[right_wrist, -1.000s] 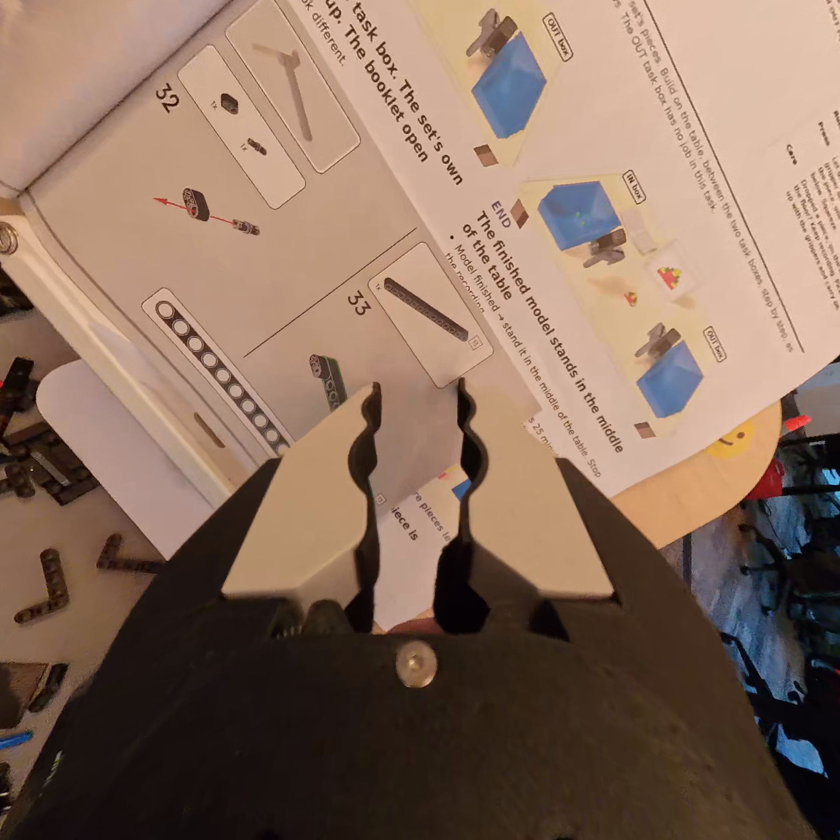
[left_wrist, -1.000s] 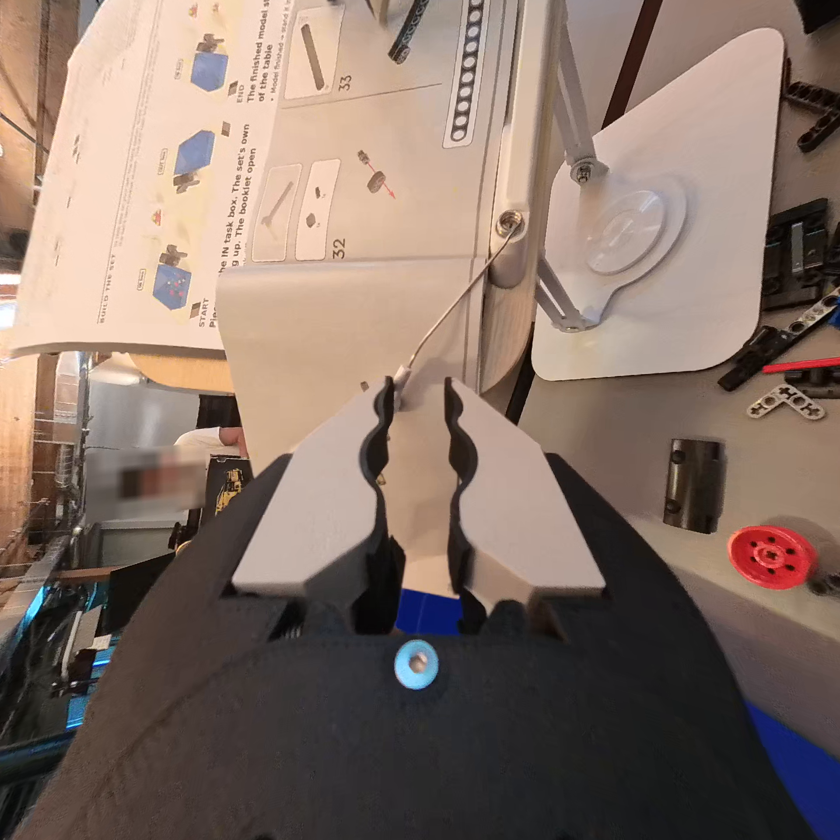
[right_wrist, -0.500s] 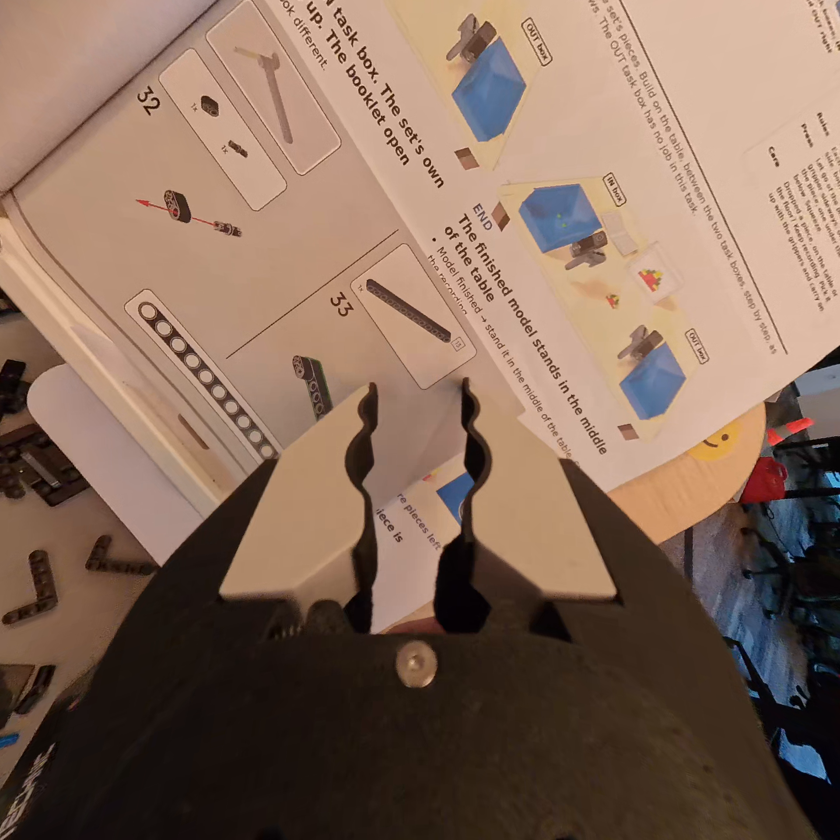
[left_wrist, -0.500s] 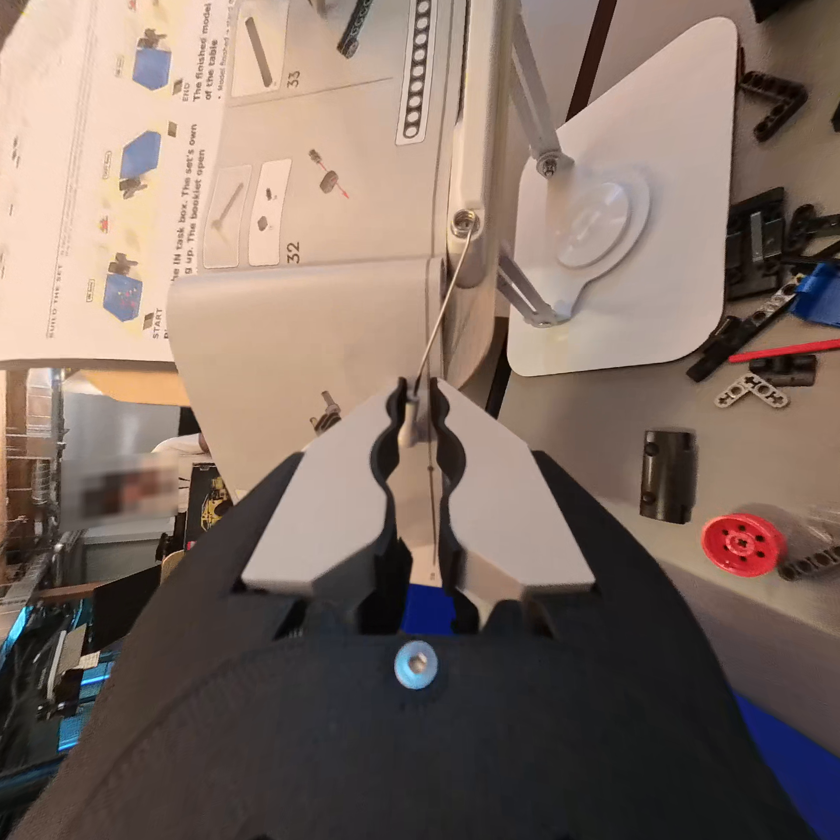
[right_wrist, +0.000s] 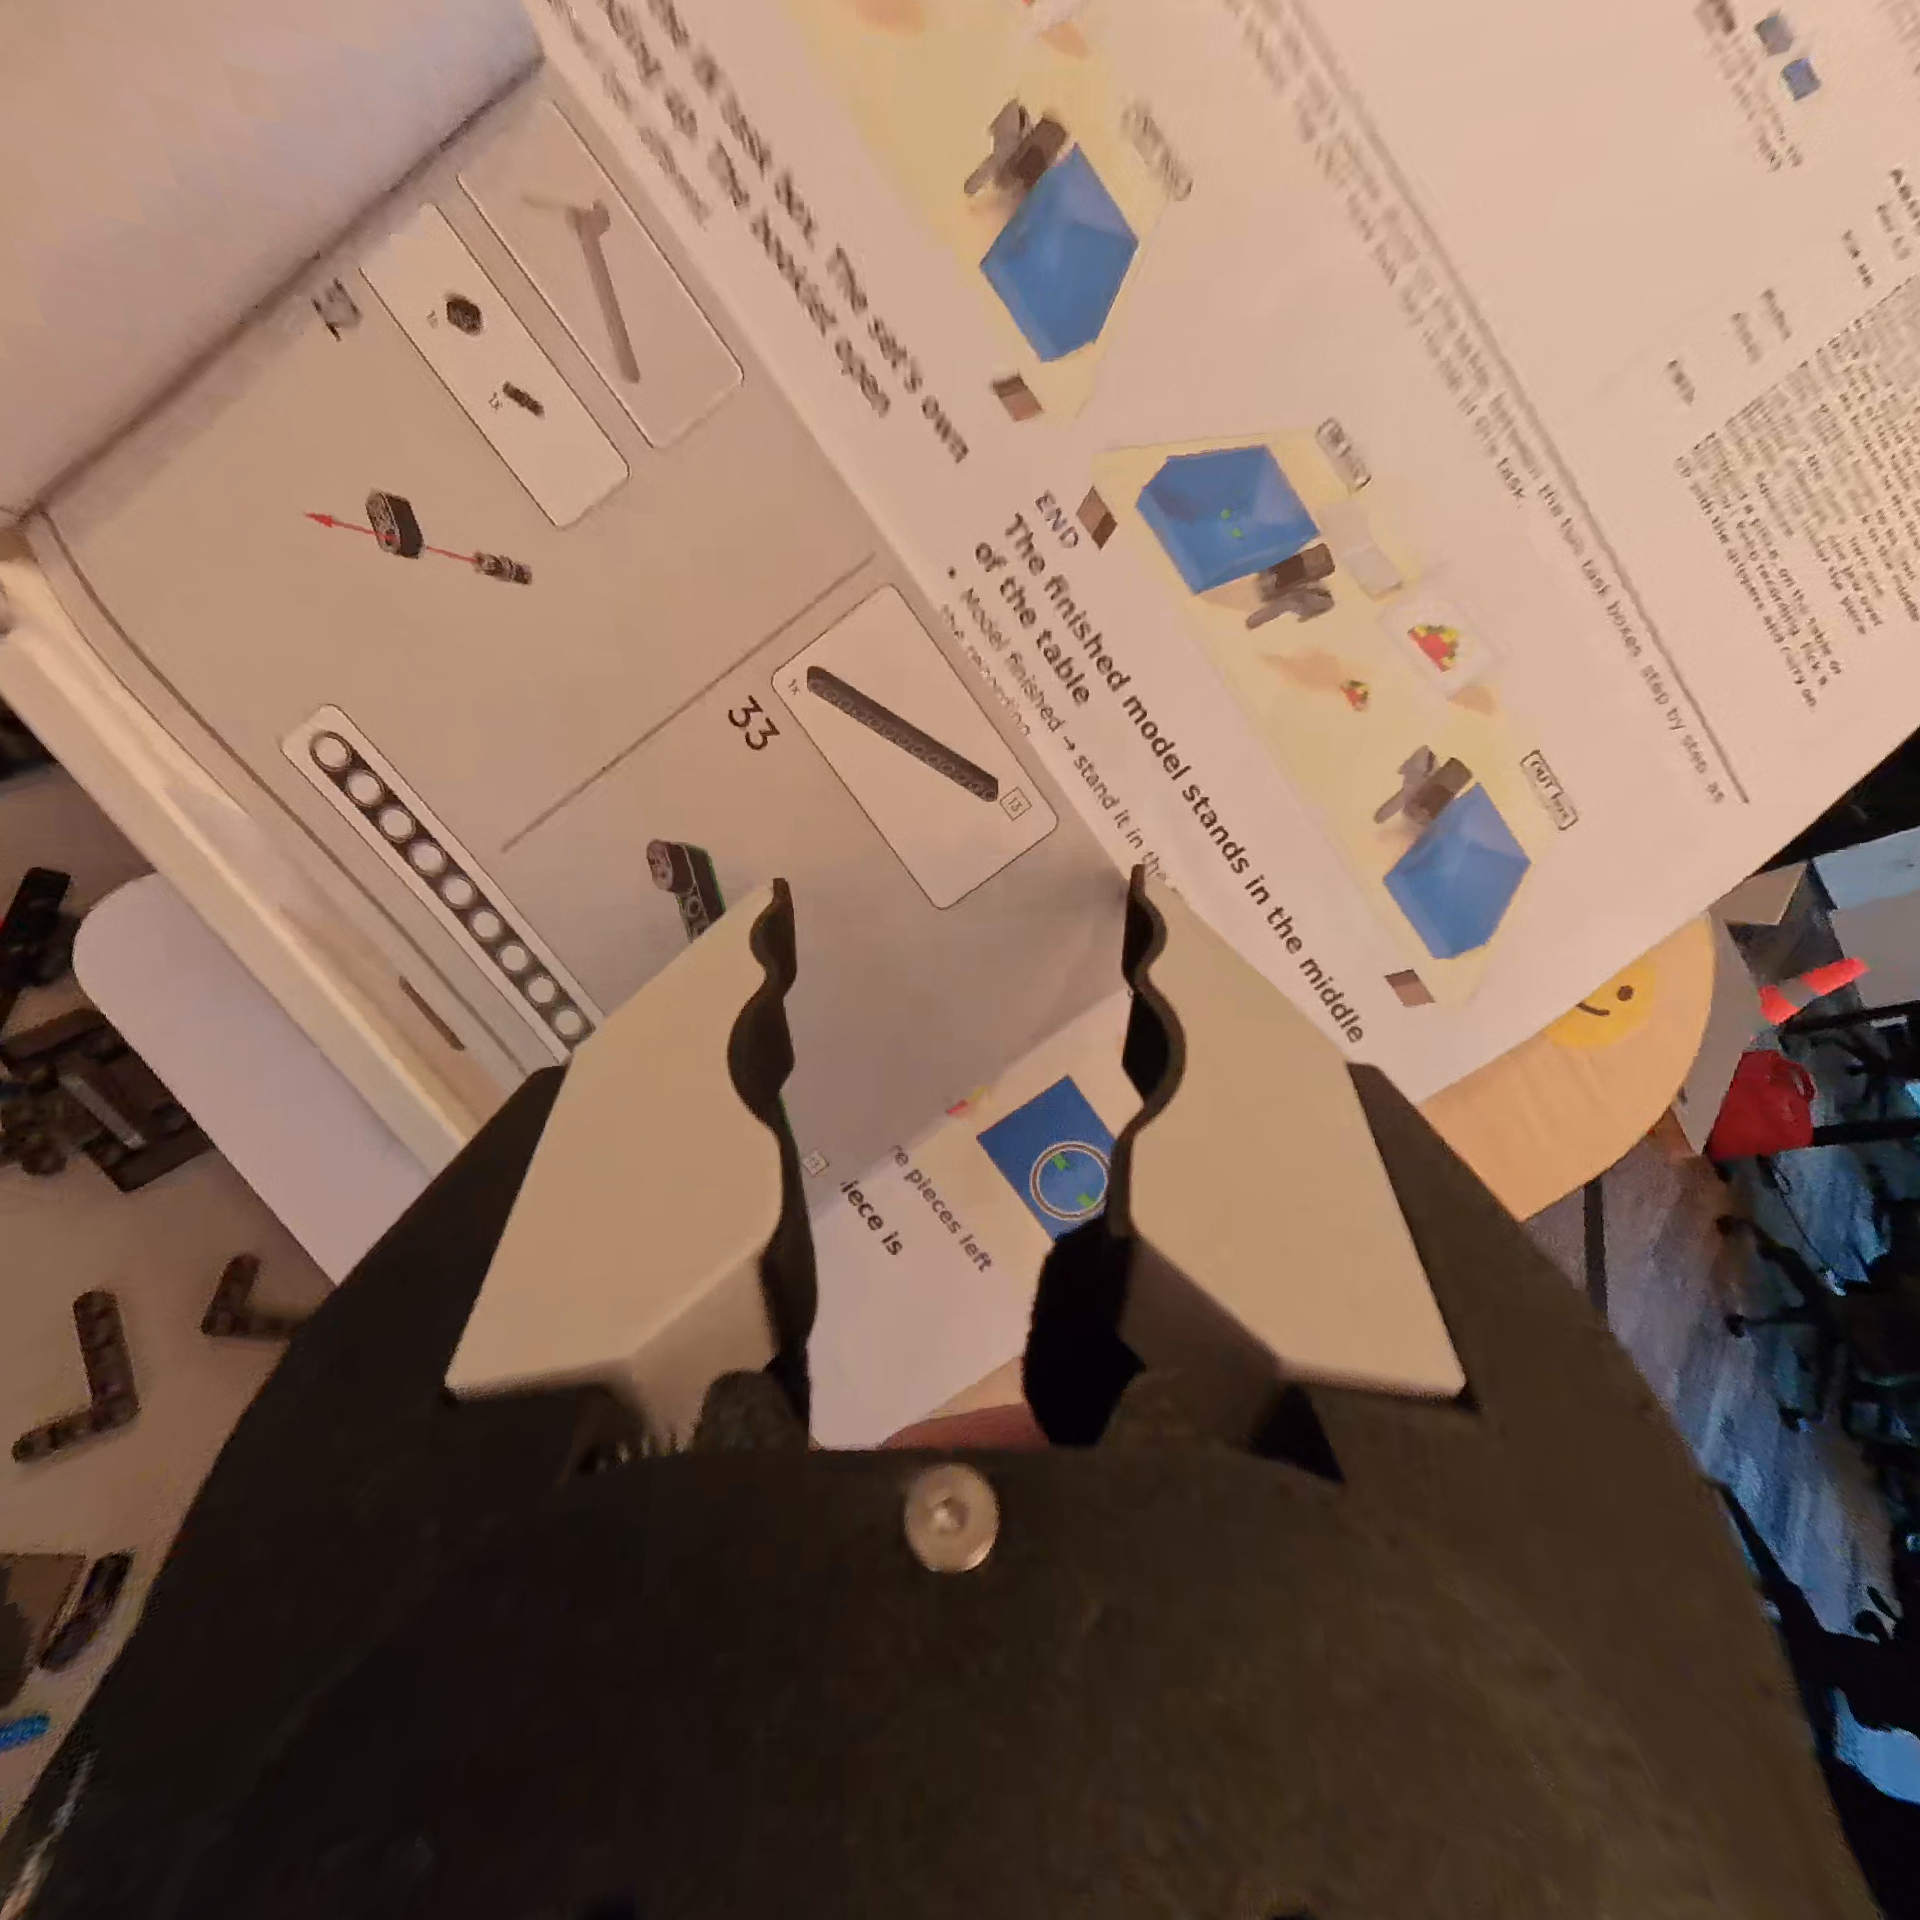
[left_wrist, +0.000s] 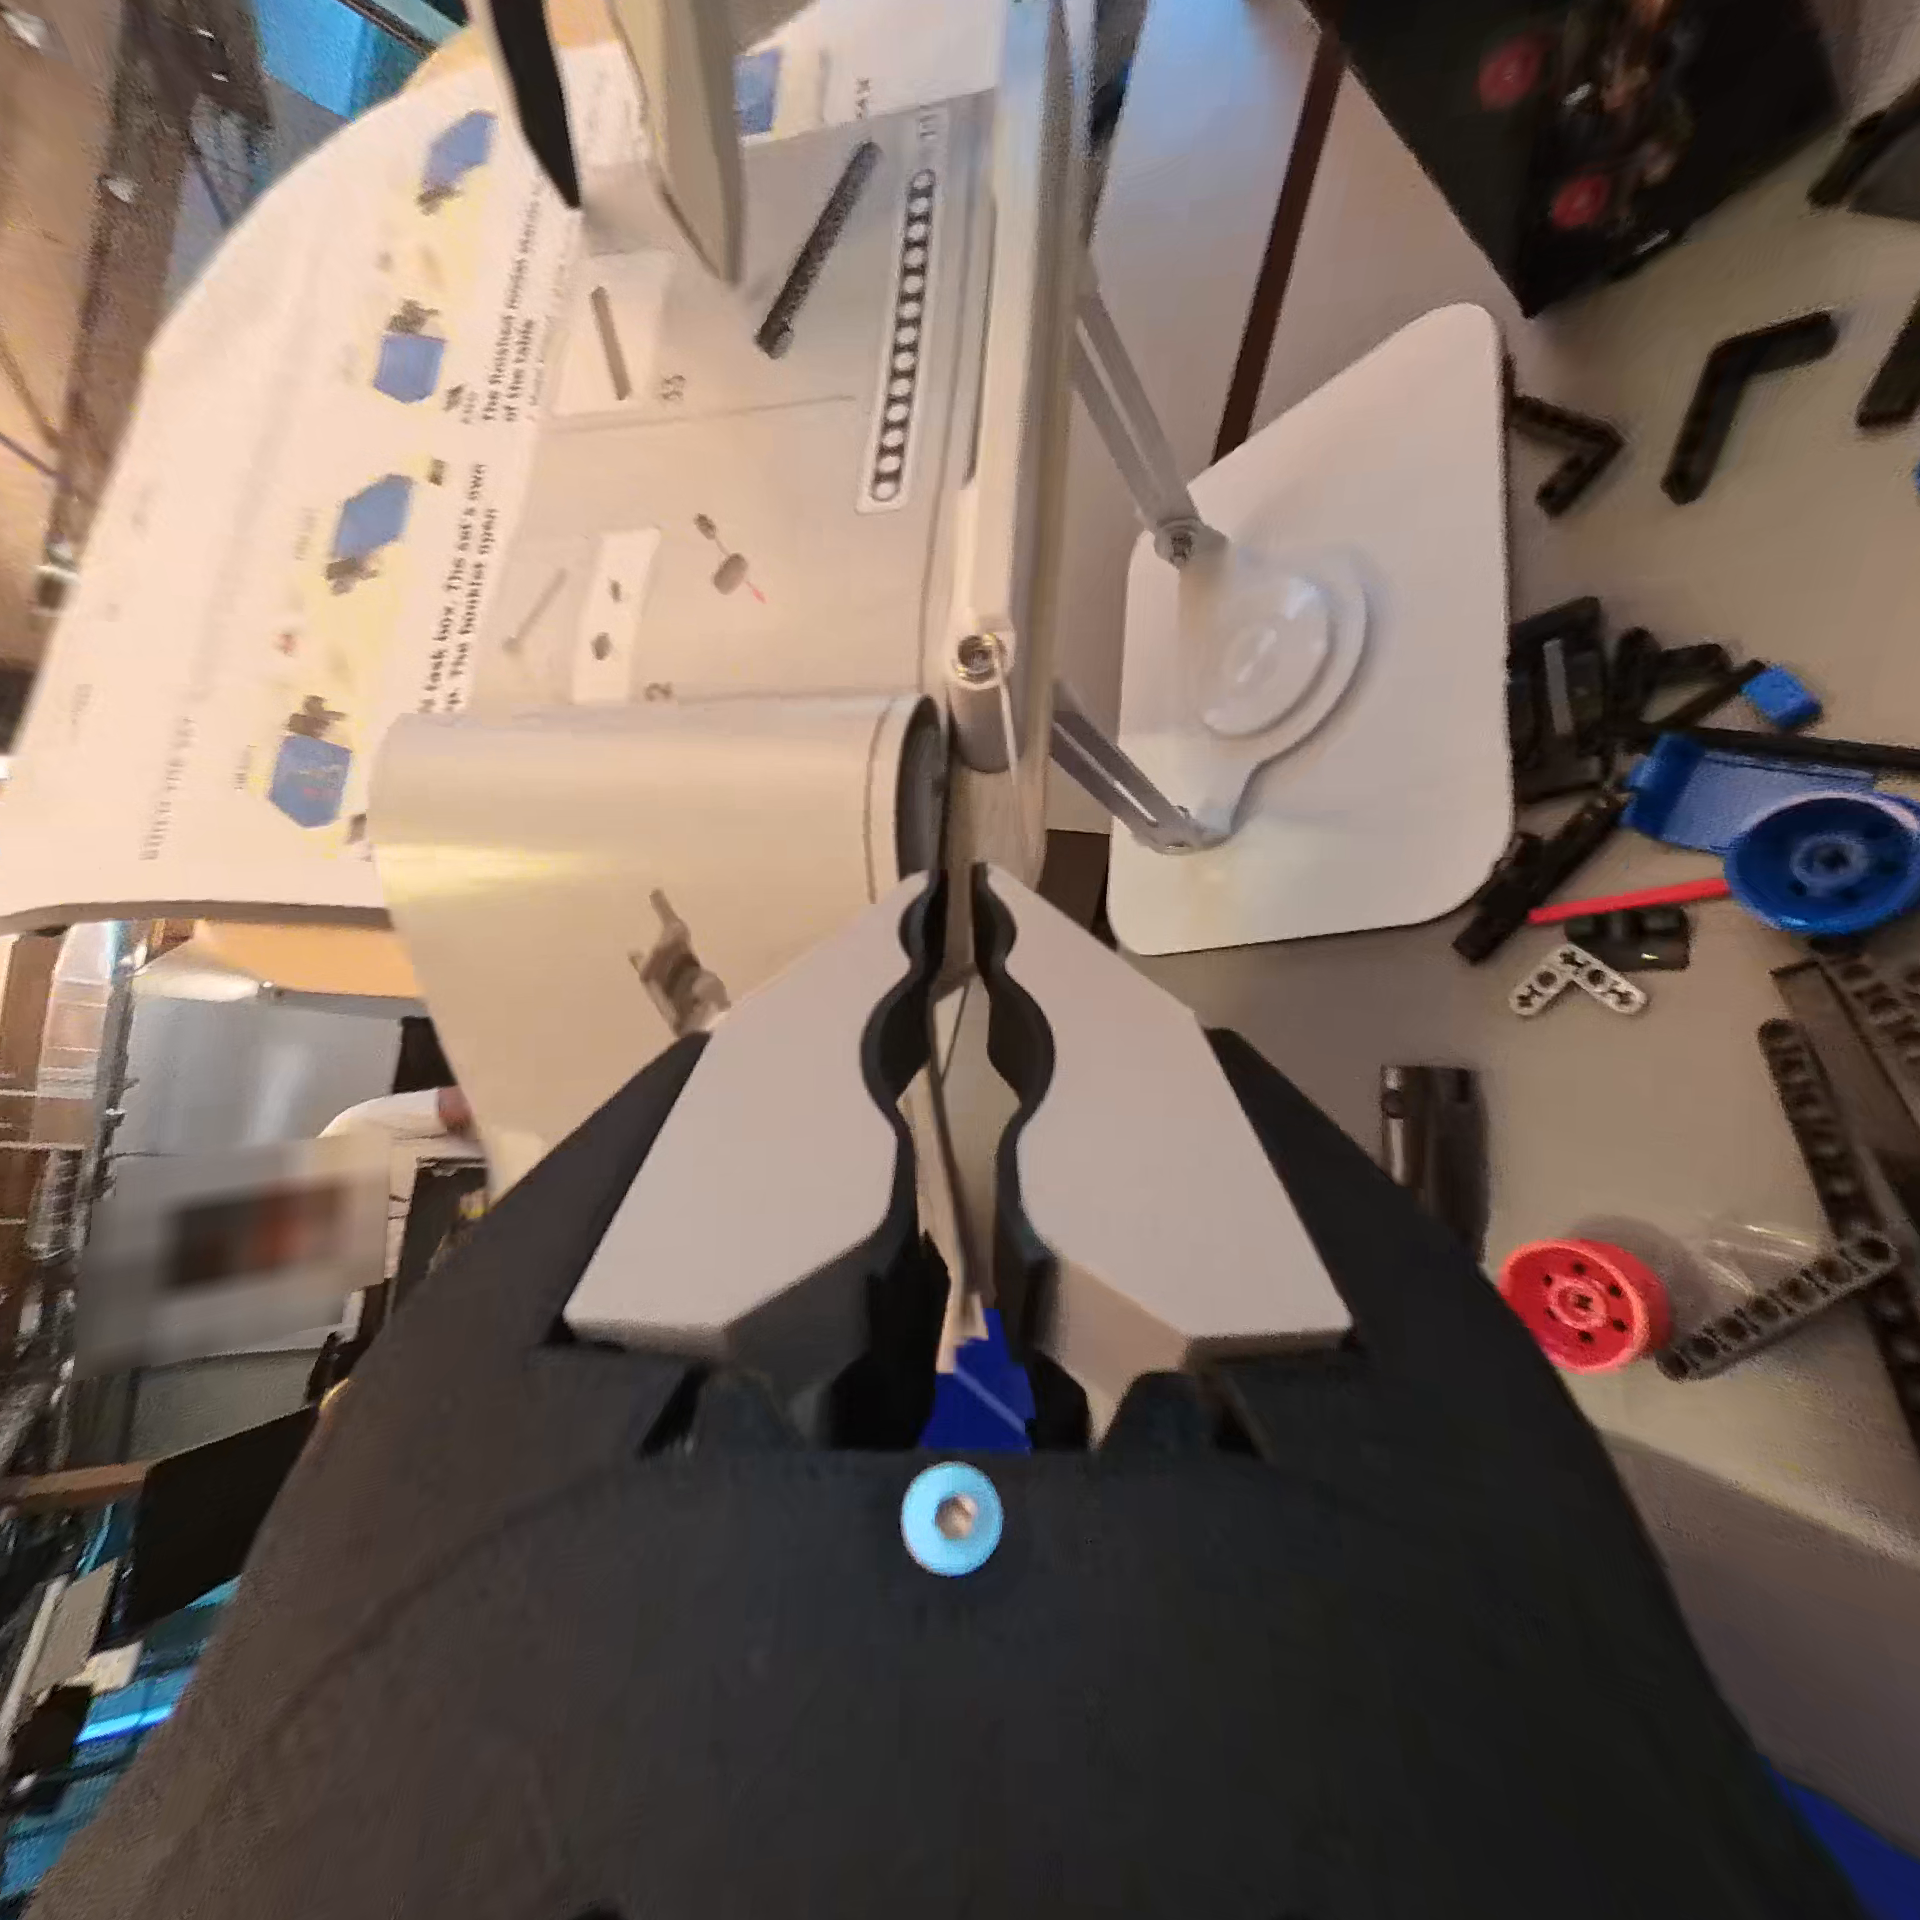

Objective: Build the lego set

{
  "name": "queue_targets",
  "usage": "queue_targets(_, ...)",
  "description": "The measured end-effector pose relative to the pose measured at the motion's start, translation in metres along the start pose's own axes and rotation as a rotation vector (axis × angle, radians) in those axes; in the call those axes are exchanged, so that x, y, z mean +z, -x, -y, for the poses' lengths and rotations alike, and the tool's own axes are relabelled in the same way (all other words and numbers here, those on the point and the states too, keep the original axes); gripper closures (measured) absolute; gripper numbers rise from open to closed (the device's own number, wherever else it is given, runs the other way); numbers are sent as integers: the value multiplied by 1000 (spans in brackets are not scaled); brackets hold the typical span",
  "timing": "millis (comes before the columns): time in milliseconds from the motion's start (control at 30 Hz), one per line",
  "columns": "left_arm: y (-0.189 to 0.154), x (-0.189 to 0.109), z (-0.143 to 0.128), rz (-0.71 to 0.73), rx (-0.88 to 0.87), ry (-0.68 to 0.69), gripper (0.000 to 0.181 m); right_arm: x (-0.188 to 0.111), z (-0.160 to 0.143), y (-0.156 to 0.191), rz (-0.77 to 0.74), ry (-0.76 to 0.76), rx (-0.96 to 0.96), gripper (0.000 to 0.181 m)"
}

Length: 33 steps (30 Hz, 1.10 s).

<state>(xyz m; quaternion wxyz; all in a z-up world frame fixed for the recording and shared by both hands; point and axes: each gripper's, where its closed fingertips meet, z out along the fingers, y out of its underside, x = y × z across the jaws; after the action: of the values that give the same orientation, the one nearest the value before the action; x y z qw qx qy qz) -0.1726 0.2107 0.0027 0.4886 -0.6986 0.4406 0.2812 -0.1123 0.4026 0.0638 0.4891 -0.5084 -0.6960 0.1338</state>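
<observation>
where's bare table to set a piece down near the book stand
Bare table lies between the stand's white base plate, the black cylinder and the left gripper. Right of that it is crowded: the red wheel, blue wheel and black beams.

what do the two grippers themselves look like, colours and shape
Both match: the left gripper and right gripper have pale grey wedge fingers with wavy black inner pads on a broad matt black body. The left's centre screw sits in a light-blue washer; the right's is bare metal.
</observation>
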Motion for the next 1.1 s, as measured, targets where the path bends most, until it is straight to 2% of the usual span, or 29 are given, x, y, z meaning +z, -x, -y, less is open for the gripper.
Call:
queue_targets(100,-2,1,3,-37,-62,-34,171,5,-3,1,7,15,-5,121)
queue_targets(133,-3,1,2,-53,-91,-31,169,5,-3,1,11,13,-7,130)
queue_targets(167,-4,0,0,-53,-89,-19,171,5,-2,2,14,6,-17,147)
queue_targets(367,-19,-7,2,-87,-52,-3,171,6,-1,8,17,-4,-30,163)
queue_targets(500,-15,-14,14,-68,-53,-42,171,1,2,9,-9,-6,-58,161)
queue_targets(667,9,-14,35,22,-61,-84,164,-16,14,14,14,-59,-41,167)
queue_targets(733,14,-4,38,30,-56,-61,162,-24,19,19,48,-85,-10,171)
queue_targets(767,18,2,38,40,-62,-48,161,-29,23,23,82,-103,6,180)
queue_targets(867,26,14,44,38,-129,-66,156,-44,41,42,229,-193,113,181)
queue_targets(1000,35,12,66,2,-303,-182,150,-62,69,66,378,-300,200,181)
queue_targets(1100,37,4,78,-64,-458,-277,142,-64,87,88,443,-339,219,181)
